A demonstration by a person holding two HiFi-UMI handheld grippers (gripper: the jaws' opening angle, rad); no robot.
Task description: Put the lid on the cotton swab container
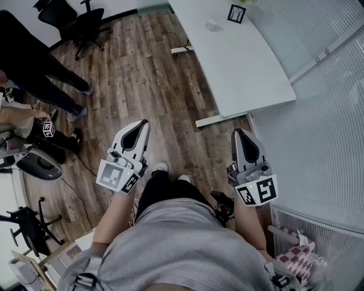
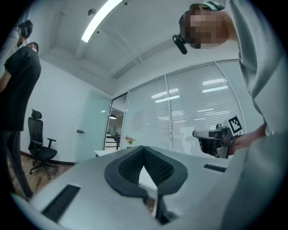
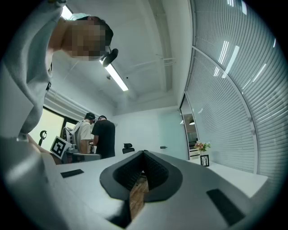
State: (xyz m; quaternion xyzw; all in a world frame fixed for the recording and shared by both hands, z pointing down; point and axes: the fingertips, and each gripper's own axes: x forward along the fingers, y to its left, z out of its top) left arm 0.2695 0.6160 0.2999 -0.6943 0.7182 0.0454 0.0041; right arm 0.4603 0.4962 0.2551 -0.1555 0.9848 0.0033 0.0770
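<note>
Head view: we hold the left gripper (image 1: 142, 125) and right gripper (image 1: 238, 134) above the floor (image 1: 165, 85), both clenched and empty, with the table (image 1: 244, 68) ahead.

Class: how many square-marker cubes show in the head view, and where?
3. The first cube is on the left gripper, the second cube on the right gripper, the third cube, smaller, at far left beside bystanders. Others may be hidden.

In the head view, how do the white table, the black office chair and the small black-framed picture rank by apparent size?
1. white table
2. black office chair
3. small black-framed picture, on that table
None is near the camera, so the order looks safe.
</note>
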